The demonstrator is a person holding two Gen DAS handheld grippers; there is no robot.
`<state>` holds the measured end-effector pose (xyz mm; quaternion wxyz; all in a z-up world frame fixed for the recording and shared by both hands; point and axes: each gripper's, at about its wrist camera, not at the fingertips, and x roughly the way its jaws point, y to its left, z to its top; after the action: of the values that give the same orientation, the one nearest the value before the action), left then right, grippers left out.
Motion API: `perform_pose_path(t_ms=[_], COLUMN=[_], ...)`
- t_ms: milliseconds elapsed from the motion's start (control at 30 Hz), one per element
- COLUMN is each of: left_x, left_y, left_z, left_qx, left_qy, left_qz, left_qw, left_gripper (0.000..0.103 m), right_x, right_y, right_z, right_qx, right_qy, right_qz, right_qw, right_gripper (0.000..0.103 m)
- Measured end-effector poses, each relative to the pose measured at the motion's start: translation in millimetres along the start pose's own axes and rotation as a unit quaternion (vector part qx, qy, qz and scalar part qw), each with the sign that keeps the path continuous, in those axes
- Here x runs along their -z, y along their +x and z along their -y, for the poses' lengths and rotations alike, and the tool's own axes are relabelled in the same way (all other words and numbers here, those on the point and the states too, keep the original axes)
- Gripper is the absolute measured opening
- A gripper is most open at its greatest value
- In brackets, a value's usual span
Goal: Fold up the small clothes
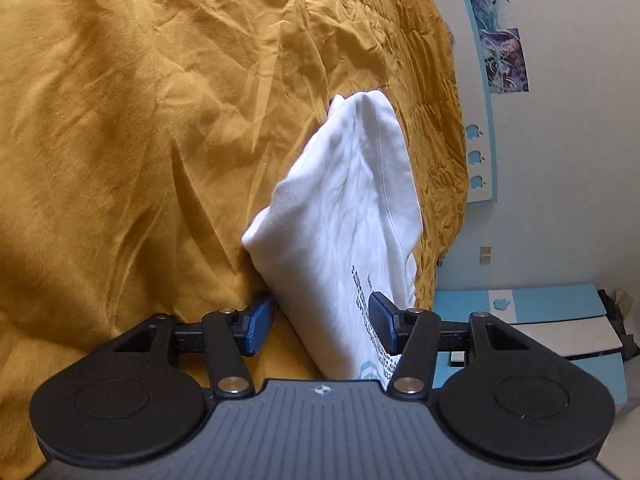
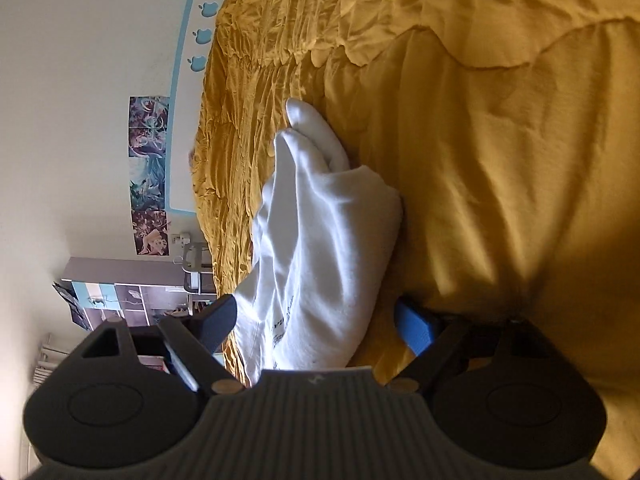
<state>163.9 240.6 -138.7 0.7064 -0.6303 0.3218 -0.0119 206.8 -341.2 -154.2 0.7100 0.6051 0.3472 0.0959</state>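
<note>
left wrist – left tool (image 1: 322, 322) rolled sideways, straddling white garment (image 1: 344, 216)

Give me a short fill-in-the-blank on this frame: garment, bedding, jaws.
1. The folded garment between both grippers is ____ in colour.
2. It lies on a wrinkled bed cover coloured ____.
3. The left gripper has its jaws ____, pads not pressing the cloth.
4. The print on the garment is dark ____.

Missing words: white; mustard yellow; open; lettering
</note>
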Motion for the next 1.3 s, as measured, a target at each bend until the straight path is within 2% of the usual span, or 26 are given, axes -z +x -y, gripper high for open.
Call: perform_pose_path(t_ms=[133,267,300,333,367,400,433,533,633,733,833,900,967,1067,1133,1233,1267,1300], left_x=[-11,-16,-17,-17,-15,-14,-13,-12,-6,4,14,21,28,29,24,14,14,17], left_y=[20,30,31,30,28,27,25,20,10,-7,-28,-46,-71,-104,-111,-107,-105,-104], left_z=[-9,-13,-13,-12,-10,-8,-6,-2,15,33,42,47,50,46,41,14,6,-3], left_qx=[0.014,0.03,0.031,0.028,0.023,0.016,0.009,-0.001,0.001,-0.004,-0.008,-0.029,-0.036,-0.018,-0.03,-0.027,-0.024,-0.027], left_qy=[-0.036,-0.051,-0.048,-0.039,-0.025,-0.011,0.002,0.014,0.063,0.12,0.149,0.182,0.21,0.208,0.193,0.12,0.105,0.09], left_qz=[0.003,0.003,0.003,0.001,0.001,0.004,0.004,0.002,0.012,0.021,0.024,0.033,0.051,0.063,0.06,0.017,0.018,0.022], left_qw=[0.9993,0.9982,0.9983,0.9988,0.9994,0.9998,0.9999,0.9999,0.998,0.9926,0.9885,0.9823,0.9758,0.9759,0.979,0.9923,0.994,0.9953], left_gripper=[0.063,0.06,0.058,0.055,0.044,0.027,0.02,0.014,0.013,0.012,0.011,0.007,0.003,0.0,0.0,0.004,0.011,0.025], right_x=[8,16,15,14,13,12,11,12,14,19,26,29,34,46,52,53,53,55], right_y=[15,16,17,19,20,21,21,17,11,3,-7,-16,-24,-40,-47,-48,-48,-50], right_z=[-7,0,3,6,11,17,21,14,6,5,-6,-7,-9,-12,-16,-9,-3,3], right_qx=[0.002,-0.029,-0.035,-0.031,-0.017,-0.008,-0.011,-0.018,-0.029,-0.064,-0.064,-0.067,-0.069,-0.075,-0.068,-0.032,-0.021,-0.017], right_qy=[-0.026,0.015,0.022,0.026,0.036,0.051,0.06,0.04,0.035,0.062,0.054,0.061,0.066,0.062,0.055,0.057,0.069,0.083], right_qz=[0.021,0.086,0.091,0.092,0.09,0.088,0.086,0.088,0.09,0.085,0.074,0.064,0.052,0.033,0.03,0.033,0.032,0.033], right_qw=[0.999,0.996,0.995,0.995,0.995,0.995,0.994,0.995,0.995,0.992,0.994,0.994,0.994,0.995,0.996,0.997,0.997,0.996], right_gripper=[0.082,0.08,0.072,0.054,0.041,0.018,0.016,0.013,0.012,0.011,0.012,0.012,0.012,0.012,0.011,0.012,0.012,0.017])
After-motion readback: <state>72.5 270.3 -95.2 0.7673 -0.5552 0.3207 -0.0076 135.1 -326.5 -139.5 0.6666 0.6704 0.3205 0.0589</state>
